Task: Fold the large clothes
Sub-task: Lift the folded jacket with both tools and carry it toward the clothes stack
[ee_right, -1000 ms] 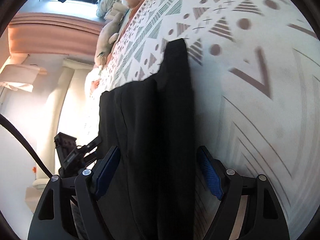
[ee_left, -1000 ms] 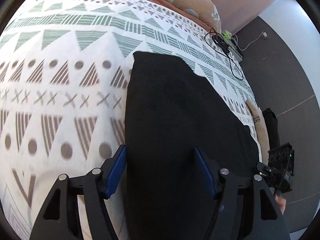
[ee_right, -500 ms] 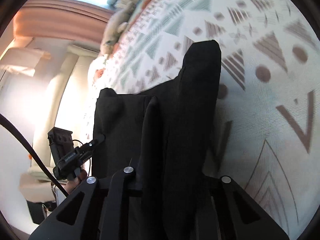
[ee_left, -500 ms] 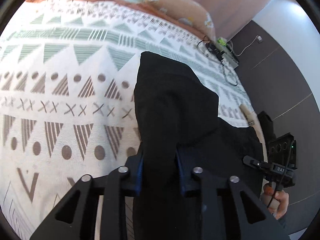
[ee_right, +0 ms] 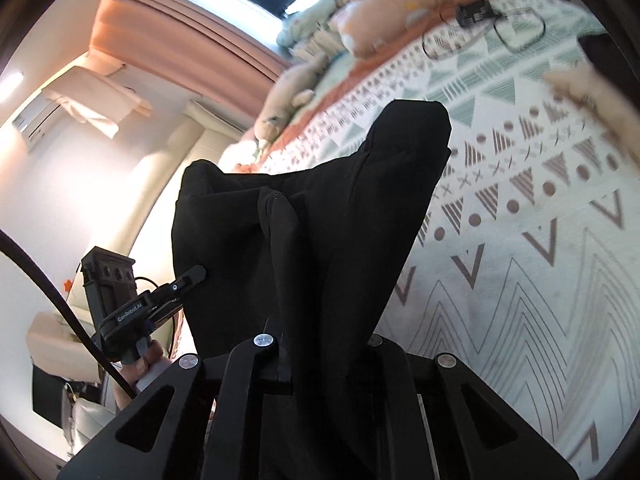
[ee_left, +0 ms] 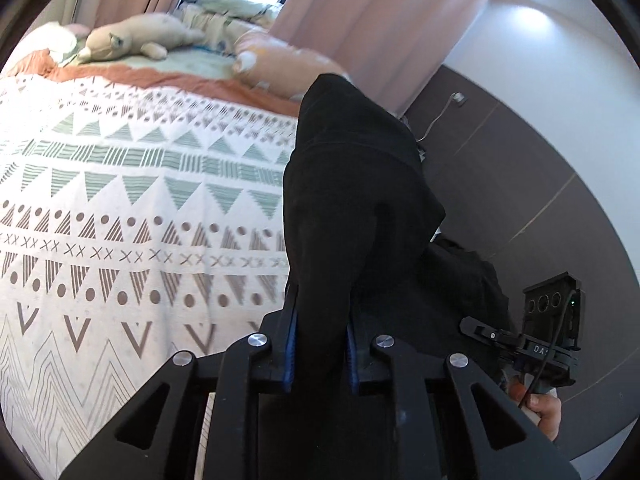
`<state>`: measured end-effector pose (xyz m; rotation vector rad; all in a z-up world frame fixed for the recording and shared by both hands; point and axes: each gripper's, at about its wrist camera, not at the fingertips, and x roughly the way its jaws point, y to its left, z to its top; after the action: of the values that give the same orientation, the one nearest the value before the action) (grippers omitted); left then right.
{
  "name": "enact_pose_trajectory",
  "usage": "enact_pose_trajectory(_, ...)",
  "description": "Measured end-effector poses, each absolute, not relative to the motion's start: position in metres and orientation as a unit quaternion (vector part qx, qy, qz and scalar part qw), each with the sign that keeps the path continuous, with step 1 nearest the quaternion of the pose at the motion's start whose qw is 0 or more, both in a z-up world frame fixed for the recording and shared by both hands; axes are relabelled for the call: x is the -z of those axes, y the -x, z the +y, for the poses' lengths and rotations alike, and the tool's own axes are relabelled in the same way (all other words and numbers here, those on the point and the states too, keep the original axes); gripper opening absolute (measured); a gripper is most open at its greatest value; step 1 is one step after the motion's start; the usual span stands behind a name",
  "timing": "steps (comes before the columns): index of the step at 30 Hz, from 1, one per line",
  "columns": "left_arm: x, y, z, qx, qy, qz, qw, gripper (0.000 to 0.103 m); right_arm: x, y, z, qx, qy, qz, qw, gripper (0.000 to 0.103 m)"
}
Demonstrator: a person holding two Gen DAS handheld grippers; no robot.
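Room: bedroom with pink curtains (ee_left: 332,20), a dark panelled wall at the right of the left wrist view, and a bed under a patterned bedspread (ee_left: 120,208) of triangles, dots and crosses.
Bed top: plush toy (ee_left: 132,38) at upper left of the left wrist view, peach pillow (ee_left: 288,68) beside it; a black cable (ee_right: 516,32) lies at upper right of the right wrist view.
Writing: "GenRobot.AI" reads on the device at lower left of the right wrist view; "DAS" shows on the one at lower right of the left wrist view, the rest cut off.
Garment: black garment (ee_left: 360,184) lifted off the bedspread, hanging between both grippers, centre of each frame.
Left gripper (ee_left: 320,344): jaws closed, pinching a fold of the garment between blue pads.
Right gripper (ee_right: 320,344): jaws closed on the garment's edge.
Hands: a bare hand (ee_left: 540,408) grips the right handle, lower right of the frame; another hand (ee_right: 140,364) holds the left handle.
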<state>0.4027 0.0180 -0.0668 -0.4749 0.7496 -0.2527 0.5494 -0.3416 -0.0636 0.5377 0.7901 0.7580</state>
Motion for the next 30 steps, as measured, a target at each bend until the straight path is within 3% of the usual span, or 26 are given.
enact_pose_trajectory(19, -0.04, -0.272, -0.059, 0.187, 0.215, 0.281, 0.916, 0.019, -0.057, -0.345, -0.435, -0.326, -0.186, 0.265, 0.888, 0.01)
enact_pose_trajectory(30, -0.063, -0.233, -0.105, 0.218, 0.208, 0.269, 0.915, 0.019, -0.082, -0.275, -0.501, -0.31, -0.184, 0.241, 0.901, 0.009)
